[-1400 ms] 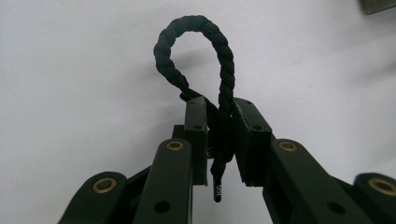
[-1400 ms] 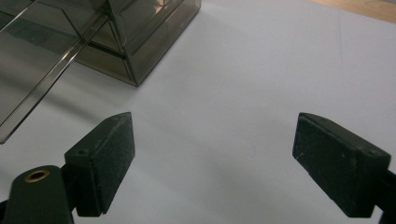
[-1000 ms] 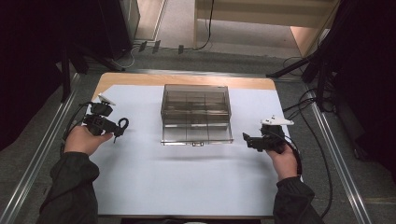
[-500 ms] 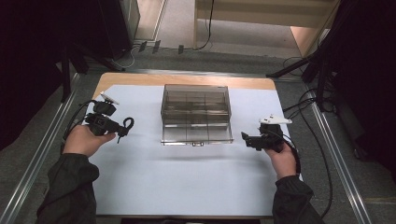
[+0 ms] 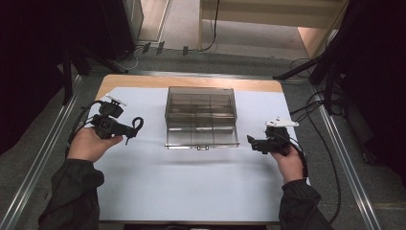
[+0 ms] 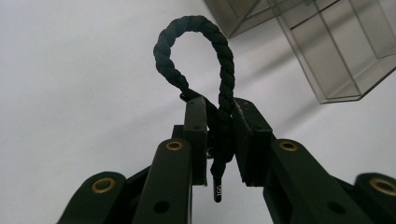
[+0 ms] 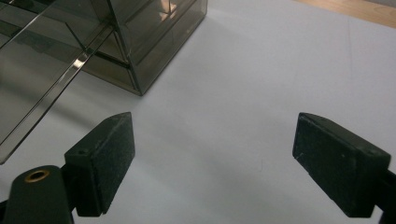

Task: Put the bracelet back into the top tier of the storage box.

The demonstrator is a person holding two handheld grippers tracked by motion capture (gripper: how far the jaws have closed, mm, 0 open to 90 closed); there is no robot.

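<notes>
bench (image 5: 143,191): white-covered, carrying all | clear compartment box (image 5: 201,117): set between both tools, apart from each | right tool (image 5: 252,142): jaws spread wide, nothing gripped | left tool (image 5: 134,128): jaws clamped on black twisted cord loop (image 6: 196,56), loop projecting beyond jaw tips

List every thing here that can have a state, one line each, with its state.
left gripper: shut on the black twisted cord, held above the sheet.
black twisted cord: pinched between the jaws, its loop sticking out past them.
right gripper: open, jaws wide apart, nothing between them.
clear compartment box: resting on the white sheet, lid raised; compartments look empty.
</notes>
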